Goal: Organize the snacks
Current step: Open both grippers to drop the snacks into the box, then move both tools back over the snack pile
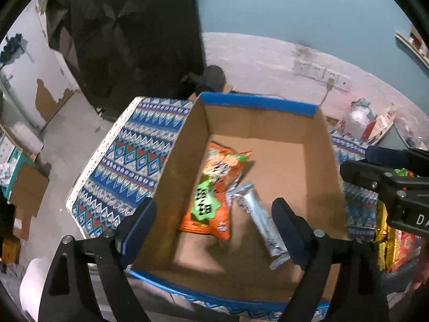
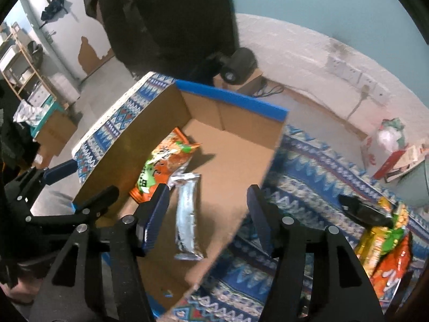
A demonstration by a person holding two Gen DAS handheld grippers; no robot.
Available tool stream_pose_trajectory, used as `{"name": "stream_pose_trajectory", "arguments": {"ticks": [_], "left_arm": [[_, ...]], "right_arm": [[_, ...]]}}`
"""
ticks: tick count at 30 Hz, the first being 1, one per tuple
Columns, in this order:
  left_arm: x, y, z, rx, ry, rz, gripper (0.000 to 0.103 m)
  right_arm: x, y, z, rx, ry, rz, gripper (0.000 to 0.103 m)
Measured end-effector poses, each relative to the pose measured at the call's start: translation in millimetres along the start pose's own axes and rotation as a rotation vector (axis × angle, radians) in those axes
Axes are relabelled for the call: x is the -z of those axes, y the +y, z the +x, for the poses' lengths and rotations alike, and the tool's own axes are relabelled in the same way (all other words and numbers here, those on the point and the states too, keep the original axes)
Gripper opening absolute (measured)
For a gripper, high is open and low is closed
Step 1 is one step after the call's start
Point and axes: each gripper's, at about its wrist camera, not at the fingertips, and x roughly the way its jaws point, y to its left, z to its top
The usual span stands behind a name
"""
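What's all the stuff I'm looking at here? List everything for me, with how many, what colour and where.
cardboard box: one, brown with blue-taped edges, on the cloth.
orange snack bag: one, orange and green, inside the box, left side.
silver packet: one, silver, inside the box beside the orange bag.
snack pile: several, yellow, green, orange, on the cloth right of the box.
patterned cloth: one, blue and white, under the box.
wall sockets: a row, white, back wall.
left gripper: one, black, open over the box.
right gripper: one, black, open, empty.
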Motion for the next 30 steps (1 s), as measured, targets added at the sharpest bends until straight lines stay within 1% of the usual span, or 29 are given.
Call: {"name": "stream_pose_trajectory", "arguments": {"ticks": [2, 6, 9, 12, 13, 15, 18, 22, 24, 30], "left_arm": [[-1.6, -9.3, -5.3, 0.009, -0.006, 0.016, 0.089], [-3.7, -26.4, -11.7, 0.032, -0.013, 0.039, 0.092], [-3.6, -40.8, -15.7, 0.049, -0.025, 0.058, 0.095], [-3.1, -57.4, -19.5, 0.05, -0.032, 0.086, 0.096], [-3.0, -62.9, -20.8, 0.054, -0.035, 0.095, 0.098], [-2.7, -72.8, -23.0, 0.07, -0.042, 0.108, 0.099], [-3.4, -87.2, -26.0, 0.092, -0.053, 0.128, 0.099], [-4.5, -114.5, -33.9, 0.142, -0.076, 0.174, 0.099], [-4.2, -128.0, -36.7, 0.15, -0.085, 0.2, 0.1], [-0.1, -167.1, -36.0, 0.178, -0.071, 0.277, 0.1]], "right_arm": [[3.0, -9.6, -10.2, 0.02, -0.011, 0.013, 0.067], [11.3, -29.1, -26.6, 0.065, -0.022, 0.031, 0.068], [19.6, -42.3, -36.3, 0.08, -0.021, 0.051, 0.068], [28.8, -56.1, -46.1, 0.101, -0.022, 0.069, 0.069], [32.8, -61.8, -49.9, 0.109, -0.02, 0.074, 0.069], [39.4, -70.0, -55.6, 0.123, -0.018, 0.082, 0.07], [50.1, -84.4, -65.4, 0.145, -0.018, 0.1, 0.072], [65.0, -103.5, -77.7, 0.174, -0.017, 0.124, 0.072], [71.5, -112.6, -82.5, 0.185, -0.016, 0.136, 0.072], [96.0, -145.3, -96.1, 0.239, -0.007, 0.177, 0.073]]}}
